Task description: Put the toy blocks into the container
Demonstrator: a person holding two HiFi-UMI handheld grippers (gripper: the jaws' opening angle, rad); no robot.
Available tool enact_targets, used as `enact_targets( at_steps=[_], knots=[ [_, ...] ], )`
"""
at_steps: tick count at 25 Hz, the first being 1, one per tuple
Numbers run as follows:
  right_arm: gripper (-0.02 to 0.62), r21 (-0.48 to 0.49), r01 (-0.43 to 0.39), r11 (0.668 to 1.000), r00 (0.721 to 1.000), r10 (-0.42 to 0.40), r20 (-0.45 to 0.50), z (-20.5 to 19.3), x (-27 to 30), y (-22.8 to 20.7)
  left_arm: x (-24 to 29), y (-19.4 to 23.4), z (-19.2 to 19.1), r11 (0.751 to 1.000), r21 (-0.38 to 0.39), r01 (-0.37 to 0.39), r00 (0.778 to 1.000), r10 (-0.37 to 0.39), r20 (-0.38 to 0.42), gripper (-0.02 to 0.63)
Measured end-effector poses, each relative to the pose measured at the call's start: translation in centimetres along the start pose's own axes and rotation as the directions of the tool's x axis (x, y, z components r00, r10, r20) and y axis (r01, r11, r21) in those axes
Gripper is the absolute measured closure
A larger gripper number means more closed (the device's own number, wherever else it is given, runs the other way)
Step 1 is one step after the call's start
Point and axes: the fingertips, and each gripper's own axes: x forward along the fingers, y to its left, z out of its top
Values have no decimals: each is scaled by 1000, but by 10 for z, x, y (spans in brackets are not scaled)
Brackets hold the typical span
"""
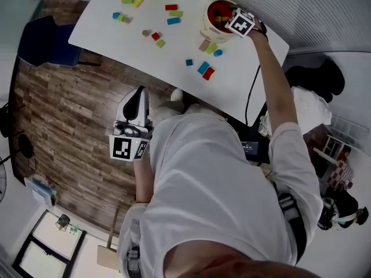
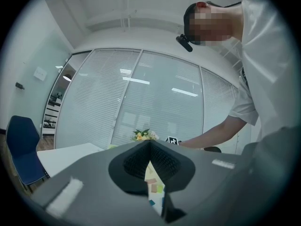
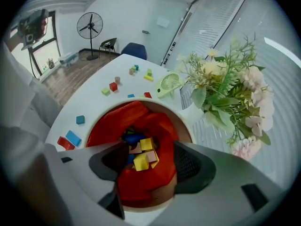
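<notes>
Right tool point(image 3: 146, 159) poised nose-down over the round white container with red fabric lining point(image 3: 110, 124), which stands at the 1 o'clock corner of the white bench point(image 1: 116, 33). I hold the tool directly above the mouth so that anything let go falls inside and not onto the rim; its two jaws stand wide apart with nothing between the pads, and through the gap I see the blocks already lying at the bottom: a yellow wooden cube point(image 3: 141, 162), a second yellow block point(image 3: 146, 144), a pale pink block point(image 3: 151, 156) and a dark blue block point(image 3: 134, 139). Left tool point(image 2: 150, 147) held level near my waist, short of the bench edge, jaws together and gripping nothing; I judge it is parked there to leave the right arm room. Loose blocks lie on the bench from 9 to 6 o'clock of the container, among them a red bar point(image 1: 171, 7), a blue bar point(image 1: 173, 21) and a blue-and-red pair point(image 1: 205, 70), so the task appears well under way but unfinished. A bunch of pale artificial flowers point(image 3: 225, 88) at 2 o'clock of the container crowds that side, which favours approaching from above.
</notes>
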Motion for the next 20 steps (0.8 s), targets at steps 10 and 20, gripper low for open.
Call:
enact_targets(
  at_steps=[10, 20],
  knots=[
    [358, 185, 18, 983, 981, -53, 188, 4, -31, 4, 8, -16, -2, 999, 15, 42, 999, -42, -12, 607],
    [477, 447, -40, 893, 824, -224, 521, 19, -122, 24, 28, -40, 6, 992, 53, 115, 993, -114, -15, 607]
  ],
)
